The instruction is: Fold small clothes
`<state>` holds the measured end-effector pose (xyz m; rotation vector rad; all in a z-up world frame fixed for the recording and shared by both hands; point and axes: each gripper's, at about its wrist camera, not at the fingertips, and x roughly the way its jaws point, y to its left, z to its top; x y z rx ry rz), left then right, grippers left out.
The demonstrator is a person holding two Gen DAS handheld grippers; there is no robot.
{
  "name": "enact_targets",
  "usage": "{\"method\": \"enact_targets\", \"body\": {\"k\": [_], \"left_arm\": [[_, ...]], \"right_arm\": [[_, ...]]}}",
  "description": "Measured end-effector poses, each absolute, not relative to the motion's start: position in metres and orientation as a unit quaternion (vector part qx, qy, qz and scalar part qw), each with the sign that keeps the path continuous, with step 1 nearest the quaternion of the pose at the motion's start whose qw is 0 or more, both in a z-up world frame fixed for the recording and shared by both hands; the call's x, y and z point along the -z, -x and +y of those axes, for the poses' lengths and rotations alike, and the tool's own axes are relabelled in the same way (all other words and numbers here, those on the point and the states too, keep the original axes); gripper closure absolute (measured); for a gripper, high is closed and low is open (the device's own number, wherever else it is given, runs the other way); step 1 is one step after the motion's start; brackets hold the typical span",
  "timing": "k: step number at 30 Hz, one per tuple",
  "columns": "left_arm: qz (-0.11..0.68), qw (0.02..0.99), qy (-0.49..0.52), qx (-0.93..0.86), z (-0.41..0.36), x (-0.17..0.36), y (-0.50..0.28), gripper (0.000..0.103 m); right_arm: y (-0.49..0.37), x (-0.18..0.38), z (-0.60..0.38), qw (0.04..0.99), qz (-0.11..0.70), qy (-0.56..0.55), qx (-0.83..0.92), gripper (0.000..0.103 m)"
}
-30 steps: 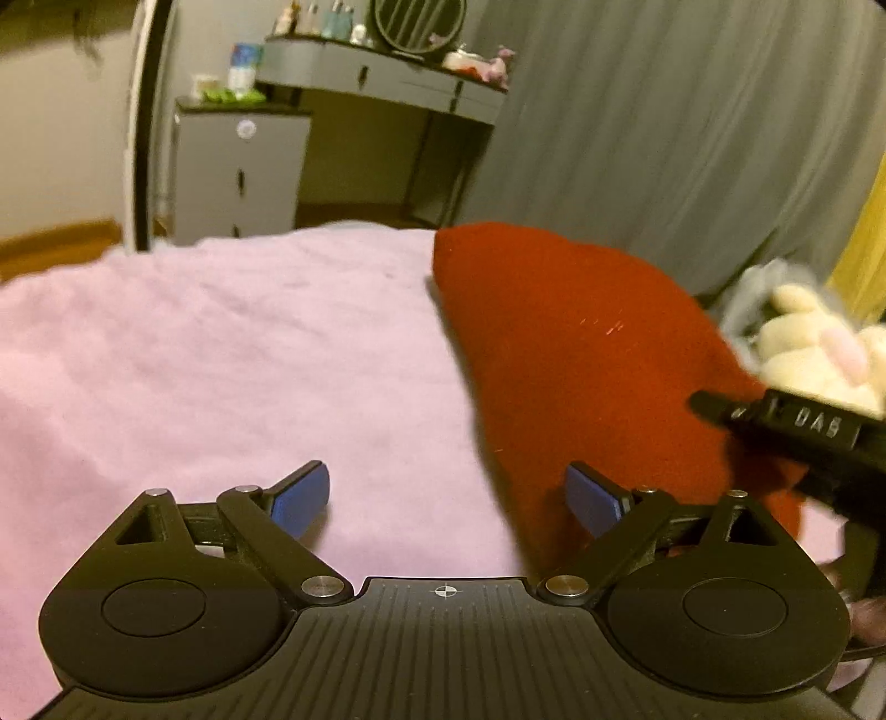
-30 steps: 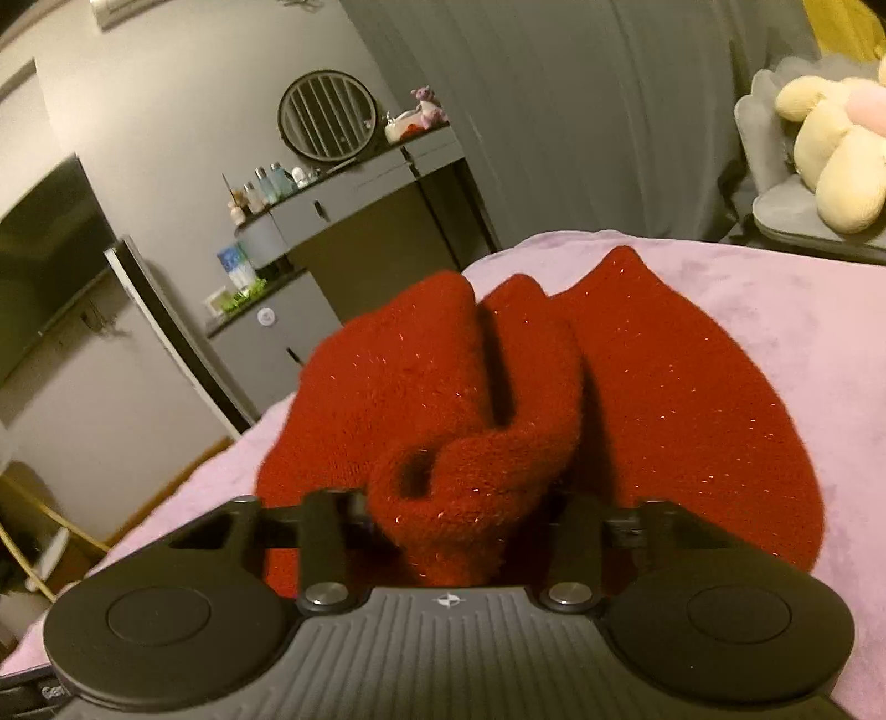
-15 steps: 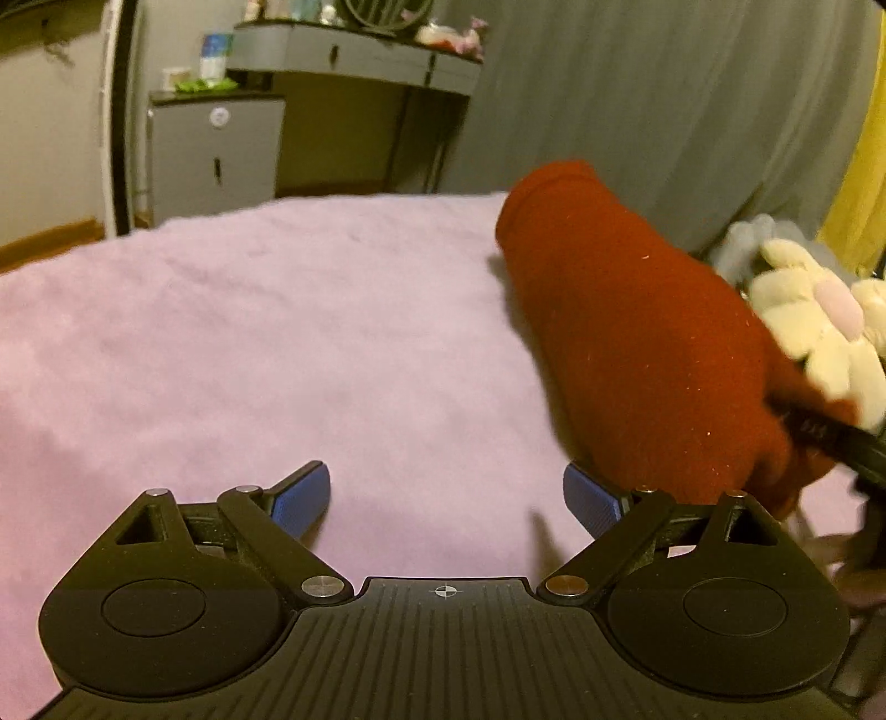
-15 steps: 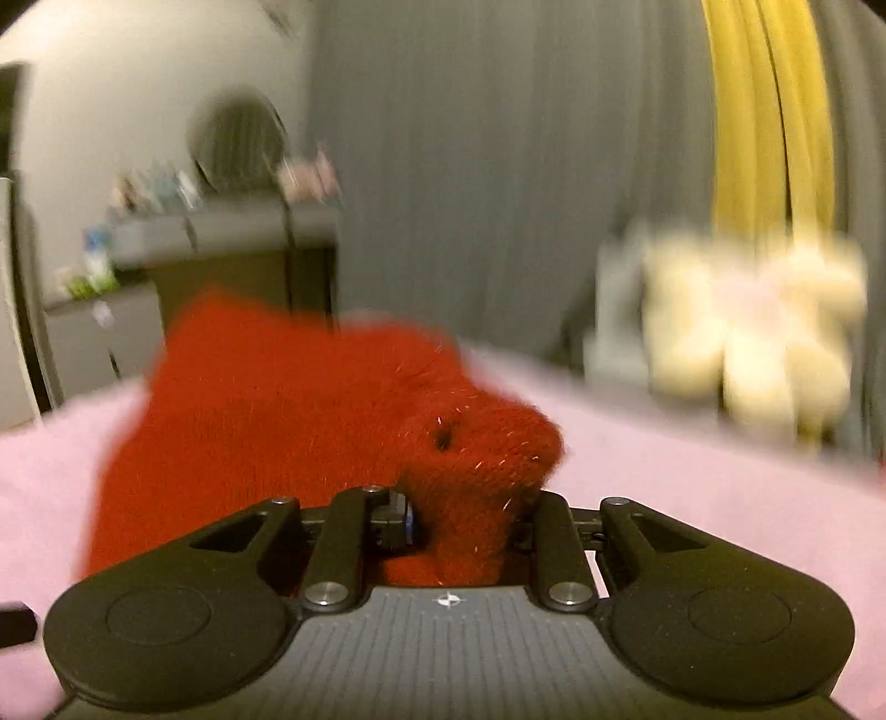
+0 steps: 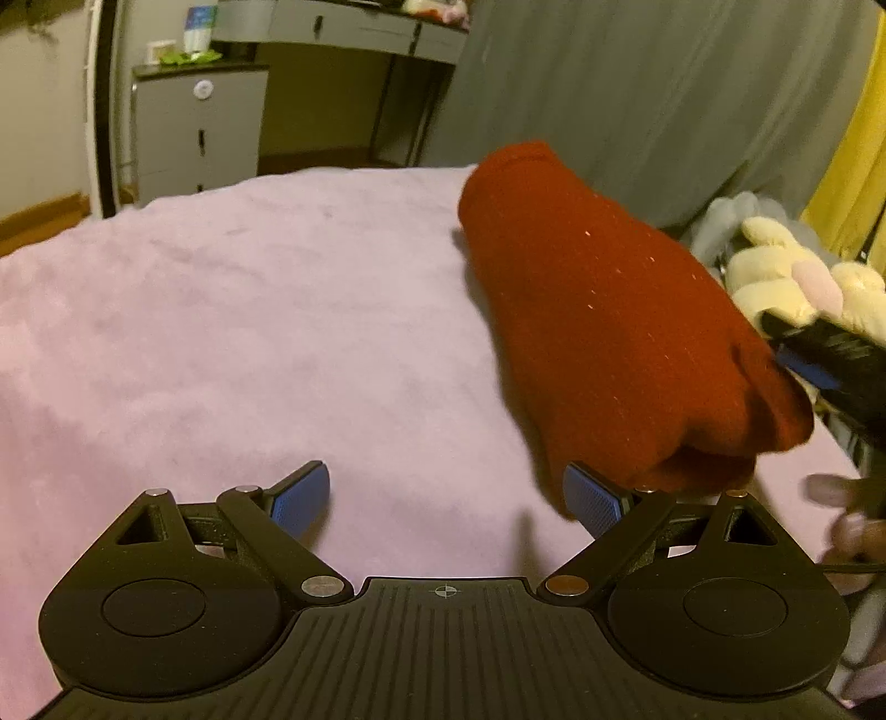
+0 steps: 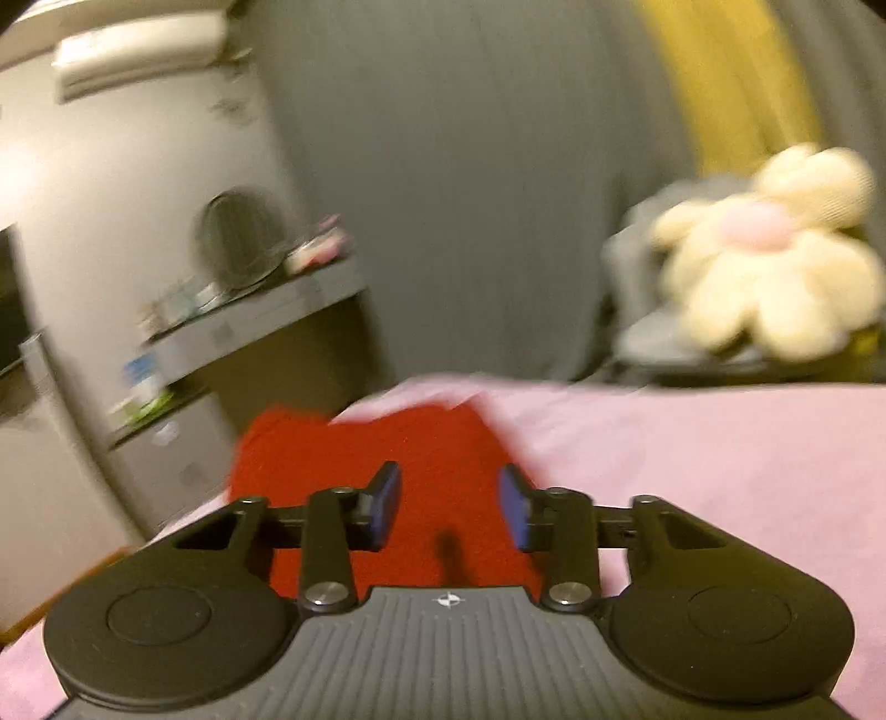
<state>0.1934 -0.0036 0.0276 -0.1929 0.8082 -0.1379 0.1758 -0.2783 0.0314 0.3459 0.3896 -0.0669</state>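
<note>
A dark red knitted garment (image 5: 609, 332) lies folded in a thick roll on the pink blanket (image 5: 221, 332), right of centre in the left wrist view. My left gripper (image 5: 446, 487) is open over bare blanket, its right pad close to the garment's near end. At the right edge, my right gripper (image 5: 797, 354) sits at the garment's near right corner. In the blurred right wrist view the garment (image 6: 288, 454) lies flat beyond and below my right gripper (image 6: 448, 498). Its jaws are opening, and the blue pads stand apart with nothing pinched between them.
A cream flower plush (image 5: 792, 277) rests on a grey seat off the bed's right side, also seen as the plush (image 6: 775, 260). Grey curtains hang behind. A grey drawer unit (image 5: 194, 127) and desk (image 5: 343, 27) stand beyond the far edge. A hand (image 5: 847, 520) shows at lower right.
My right gripper was shut on a bunched end of the red garment; now its pads are apart and the garment lies flat. The right view has swung and blurred.
</note>
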Motion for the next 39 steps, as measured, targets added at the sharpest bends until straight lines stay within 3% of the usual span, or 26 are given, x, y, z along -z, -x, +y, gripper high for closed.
{"method": "enact_targets", "body": {"k": [5,14,18,24,31,33,34,35,38,39], "left_arm": [[0.398,0.914,0.055,0.054,-0.013,-0.033,-0.199,0.008],[0.358,0.930,0.065,0.056,-0.020,-0.067,-0.242,0.008],[0.346,0.933,0.081,0.059,-0.037,-0.080,-0.284,0.008],[0.381,0.917,0.091,0.077,-0.077,-0.061,-0.340,0.008],[0.409,0.906,0.073,0.078,-0.090,-0.027,-0.361,0.002],[0.410,0.903,0.096,0.089,-0.077,-0.029,-0.357,0.002],[0.412,0.899,0.109,0.104,-0.066,-0.031,-0.353,0.002],[0.413,0.894,0.124,0.122,-0.053,-0.034,-0.349,0.002],[0.414,0.876,0.178,0.171,-0.020,-0.033,-0.342,0.002],[0.415,0.869,0.198,0.183,-0.012,-0.029,-0.341,0.002]], "right_arm": [[-0.194,0.004,-0.280,0.958,0.251,-0.129,0.058,0.085],[-0.195,-0.025,-0.303,0.945,0.252,-0.204,0.036,0.083],[-0.225,-0.044,-0.304,0.954,0.248,-0.168,0.006,0.083],[-0.277,-0.023,-0.306,0.942,0.316,-0.112,0.004,0.083],[-0.293,-0.003,-0.310,0.939,0.342,-0.033,-0.008,0.084],[-0.288,-0.011,-0.323,0.940,0.335,-0.053,-0.025,0.070],[-0.282,-0.015,-0.334,0.938,0.338,-0.071,-0.016,0.041],[-0.278,-0.016,-0.350,0.935,0.338,-0.106,-0.020,0.021],[-0.260,-0.007,-0.397,0.902,0.344,-0.250,-0.074,0.020],[-0.260,-0.007,-0.397,0.902,0.344,-0.250,-0.074,0.020]]}}
